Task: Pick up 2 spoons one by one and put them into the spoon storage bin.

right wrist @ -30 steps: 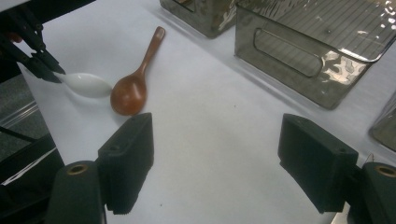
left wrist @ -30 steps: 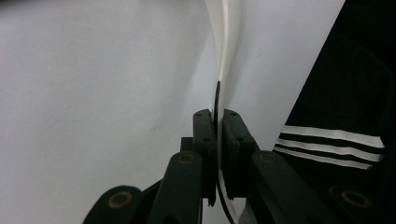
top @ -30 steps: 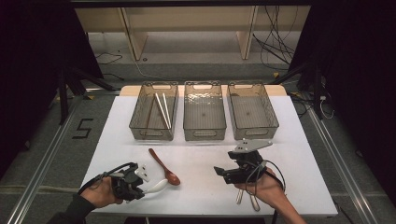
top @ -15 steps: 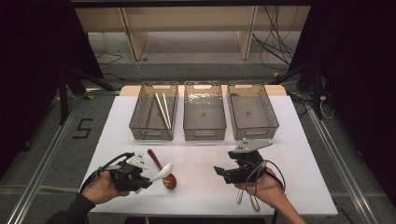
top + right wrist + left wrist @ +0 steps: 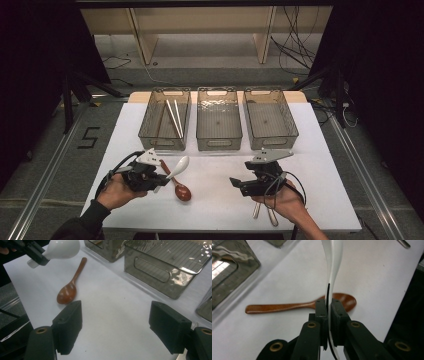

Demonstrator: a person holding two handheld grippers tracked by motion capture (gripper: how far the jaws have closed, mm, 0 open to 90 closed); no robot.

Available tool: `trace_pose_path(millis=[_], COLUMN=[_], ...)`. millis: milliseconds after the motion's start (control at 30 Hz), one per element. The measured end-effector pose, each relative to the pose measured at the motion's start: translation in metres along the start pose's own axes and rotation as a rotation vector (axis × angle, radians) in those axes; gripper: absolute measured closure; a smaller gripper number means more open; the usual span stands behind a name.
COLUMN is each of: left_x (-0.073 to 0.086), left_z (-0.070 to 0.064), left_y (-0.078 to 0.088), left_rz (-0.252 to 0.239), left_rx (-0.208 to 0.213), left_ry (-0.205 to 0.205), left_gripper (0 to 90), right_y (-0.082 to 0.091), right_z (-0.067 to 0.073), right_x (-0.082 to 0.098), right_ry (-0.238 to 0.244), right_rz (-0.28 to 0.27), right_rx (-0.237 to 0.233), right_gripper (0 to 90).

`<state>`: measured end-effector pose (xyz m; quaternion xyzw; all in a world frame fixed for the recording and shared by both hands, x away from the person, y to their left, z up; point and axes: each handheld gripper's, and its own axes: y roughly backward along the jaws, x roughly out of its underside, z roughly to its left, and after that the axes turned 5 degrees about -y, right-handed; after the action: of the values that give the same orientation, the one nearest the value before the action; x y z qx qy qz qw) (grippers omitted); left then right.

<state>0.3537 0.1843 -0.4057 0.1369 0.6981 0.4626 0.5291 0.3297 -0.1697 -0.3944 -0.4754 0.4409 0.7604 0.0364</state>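
Note:
My left gripper (image 5: pixel 159 181) is shut on the handle of a white ceramic spoon (image 5: pixel 179 166) and holds it above the table, bowl pointing away and to the right. In the left gripper view the white spoon (image 5: pixel 333 262) runs up from between the closed jaws. Under it a brown wooden spoon (image 5: pixel 287 307) lies flat on the white table (image 5: pixel 215 200). That wooden spoon (image 5: pixel 176 185) sits just right of the left gripper. My right gripper (image 5: pixel 236 184) hovers at the front right, open, with nothing between its fingers (image 5: pixel 70 325).
Three clear bins stand in a row at the back: the left bin (image 5: pixel 162 142) holds chopsticks (image 5: pixel 174 117), the middle bin (image 5: pixel 218 142) and right bin (image 5: pixel 272 141) look bare. Metal cutlery (image 5: pixel 265 212) lies under the right hand near the front edge.
The left gripper has risen and moved away from the front edge with the white spoon, lifting it off the table. The right gripper has stayed still.

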Motion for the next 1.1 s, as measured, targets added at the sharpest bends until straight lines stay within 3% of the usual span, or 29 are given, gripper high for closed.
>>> trace_pose_path(millis=[633,1100], left_x=[-0.047,-0.058], left_z=[0.026,0.038], left_y=[-0.006,-0.009], left_rz=[-0.119,-0.162], left_rx=[-0.052,-0.065], left_ry=[0.039,0.073], left_gripper=[85.1,85.0], right_y=[0.010,0.014], right_z=[-0.004,-0.006], right_x=[0.004,0.005], right_ry=[-0.023,-0.034], right_rz=[-0.050,-0.074], right_rx=[0.011,0.010], right_gripper=[27.8,27.8])
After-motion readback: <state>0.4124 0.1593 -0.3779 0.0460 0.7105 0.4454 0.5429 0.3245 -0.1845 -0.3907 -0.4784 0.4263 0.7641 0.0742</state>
